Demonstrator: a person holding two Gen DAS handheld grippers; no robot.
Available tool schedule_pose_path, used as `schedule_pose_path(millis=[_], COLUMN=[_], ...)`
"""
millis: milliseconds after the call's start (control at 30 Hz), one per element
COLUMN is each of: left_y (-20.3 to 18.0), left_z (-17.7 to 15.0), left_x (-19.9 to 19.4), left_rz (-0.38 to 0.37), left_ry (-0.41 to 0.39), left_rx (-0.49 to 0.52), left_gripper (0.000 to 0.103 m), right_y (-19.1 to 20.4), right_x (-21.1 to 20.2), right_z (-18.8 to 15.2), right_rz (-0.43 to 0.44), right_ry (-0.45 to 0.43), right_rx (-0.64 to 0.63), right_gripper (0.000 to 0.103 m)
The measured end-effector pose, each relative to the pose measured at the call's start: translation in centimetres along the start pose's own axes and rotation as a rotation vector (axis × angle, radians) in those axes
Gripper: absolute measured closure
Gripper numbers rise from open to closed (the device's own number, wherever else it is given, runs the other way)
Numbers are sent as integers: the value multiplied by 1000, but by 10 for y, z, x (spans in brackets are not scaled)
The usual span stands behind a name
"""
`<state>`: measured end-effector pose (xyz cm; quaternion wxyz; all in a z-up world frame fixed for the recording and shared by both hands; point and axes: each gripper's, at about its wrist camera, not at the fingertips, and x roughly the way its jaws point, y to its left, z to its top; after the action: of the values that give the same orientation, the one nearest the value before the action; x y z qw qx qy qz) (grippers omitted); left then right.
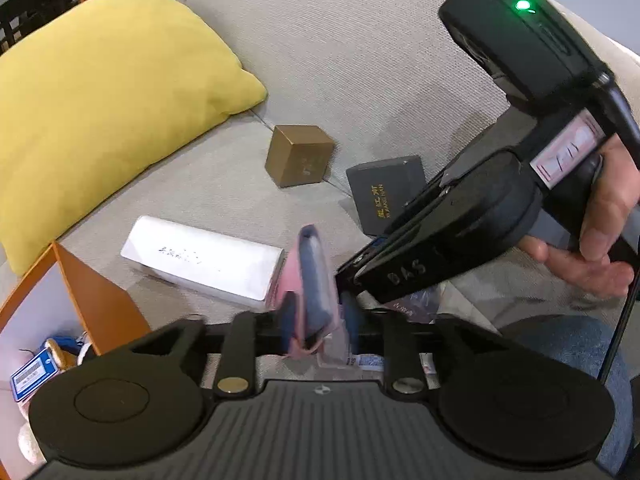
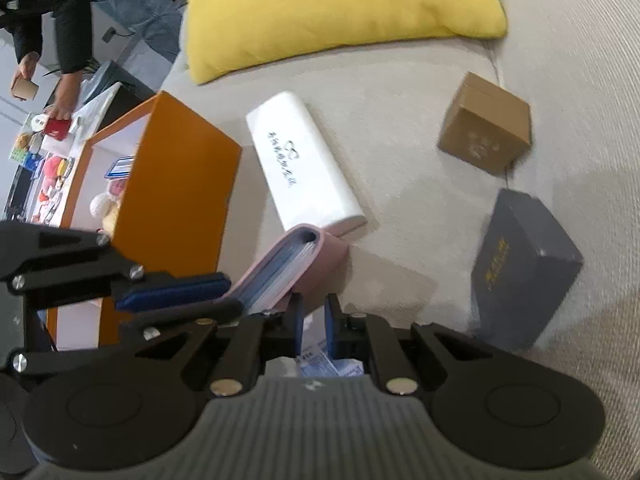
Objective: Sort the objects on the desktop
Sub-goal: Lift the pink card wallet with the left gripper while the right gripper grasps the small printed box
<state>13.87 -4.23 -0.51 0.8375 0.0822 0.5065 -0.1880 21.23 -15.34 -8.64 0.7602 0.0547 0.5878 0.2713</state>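
Observation:
A pink card holder with blue inner sleeves (image 1: 310,292) is held above a grey sofa seat. My left gripper (image 1: 316,320) is shut on its lower part. My right gripper (image 2: 312,320) comes in from the right and grips the same pink holder (image 2: 296,268) at its lower edge; its jaws stand narrowly apart around it. On the seat lie a white case (image 1: 204,260) (image 2: 304,164), a brown cardboard cube (image 1: 300,156) (image 2: 486,134) and a dark grey box with gold lettering (image 1: 384,196) (image 2: 524,264).
An orange open-topped box (image 1: 92,292) (image 2: 176,200) with soft toys and a blue tag inside stands at the left. A yellow pillow (image 1: 100,116) (image 2: 340,12) leans on the sofa back. A person stands at a cluttered table (image 2: 52,128) at far left.

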Motion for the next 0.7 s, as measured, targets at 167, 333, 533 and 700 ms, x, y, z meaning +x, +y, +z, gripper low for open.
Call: schedule_pose_path(millis=[167, 333, 533, 700], left_y=[-9, -16, -6, 7], left_z=[9, 15, 12, 0], left_x=[13, 35, 35, 18], left_rz=[15, 64, 115, 98], left_ry=[54, 108, 116, 89], left_rx=[56, 96, 44, -40], left_gripper=[58, 61, 82, 84], right_y=[3, 0, -3, 11], right_x=[-1, 2, 11, 25], right_z=[0, 2, -2, -15], right_rz=[-25, -34, -193, -346], right_ry=[-19, -4, 69, 120], right_rx=[-35, -28, -36, -99], right_gripper=[93, 92, 79, 53])
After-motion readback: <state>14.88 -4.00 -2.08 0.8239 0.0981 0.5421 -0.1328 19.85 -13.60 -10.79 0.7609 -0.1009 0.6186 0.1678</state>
